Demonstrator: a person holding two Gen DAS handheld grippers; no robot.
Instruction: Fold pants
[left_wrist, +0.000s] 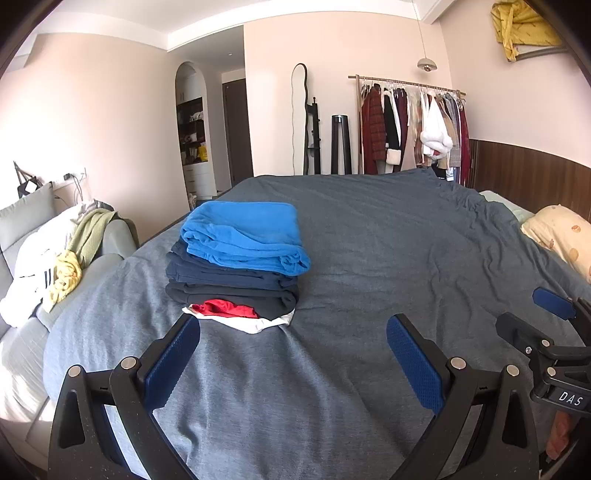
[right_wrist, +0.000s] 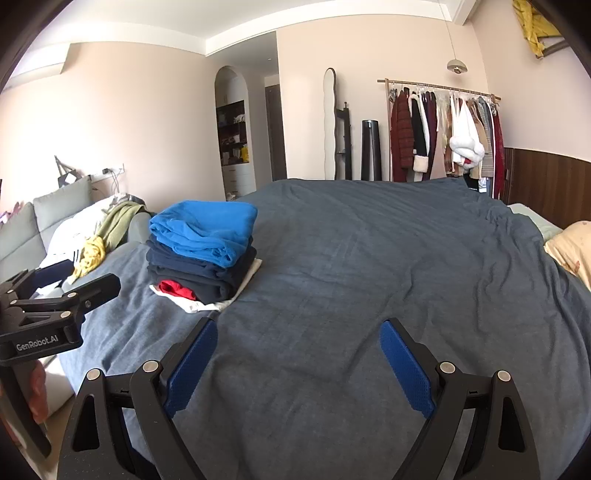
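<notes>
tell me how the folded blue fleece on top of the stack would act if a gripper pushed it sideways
The blue fleece looks soft and thick, so it would probably bunch rather than slide whole. It lies loose atop the dark folded pants, so its rolled front edge may unfold. It seems light.

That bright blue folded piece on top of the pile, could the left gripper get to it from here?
Probably yes. The left gripper is open and holds nothing, and only bare grey bedspread lies between it and the blue folded garment topping the stack.

One stack (left_wrist: 236, 266) of five folded garments, one bed (left_wrist: 369, 240), two claws.
</notes>
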